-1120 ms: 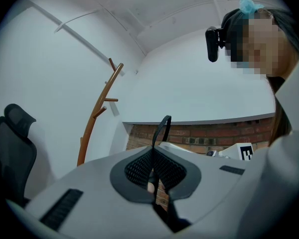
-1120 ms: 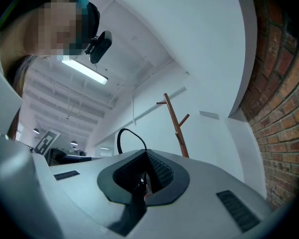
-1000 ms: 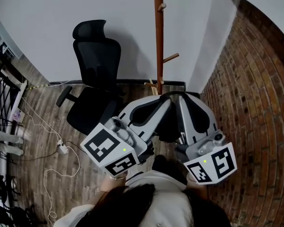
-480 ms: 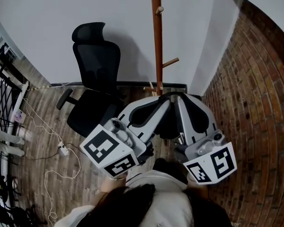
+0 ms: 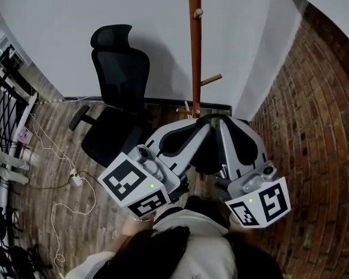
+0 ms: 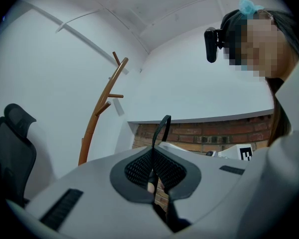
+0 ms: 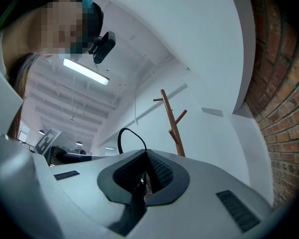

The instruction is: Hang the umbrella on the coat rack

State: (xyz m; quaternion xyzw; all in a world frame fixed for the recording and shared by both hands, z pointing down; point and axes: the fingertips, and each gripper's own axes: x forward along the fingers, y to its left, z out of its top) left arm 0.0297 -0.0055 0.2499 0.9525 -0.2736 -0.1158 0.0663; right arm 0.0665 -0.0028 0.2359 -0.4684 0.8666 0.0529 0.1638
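L gripper [image 6: 154, 159], R gripper [image 7: 145, 159]: both clamped.

the coat rack [image 5: 194, 45] stood between the office chair [image 5: 117, 92], left, and the brick wall [image 5: 320, 127], right. a cable [image 5: 74, 179] lay on the floor [image 5: 87, 222] left of the chair.

- I can read no words, brand names or numbers anywhere in my views.
- The left cube [image 5: 136, 188] carries black-and-white square markers on the two faces I can see. They are coded block patterns, not letters.
- The right cube [image 5: 260, 203] carries the same kind of markers. One blocky pattern looks a little like a 5, but I can't take it for a digit.
- In the left gripper view the edge of one such marker [image 6: 244, 154] shows, too small to read.
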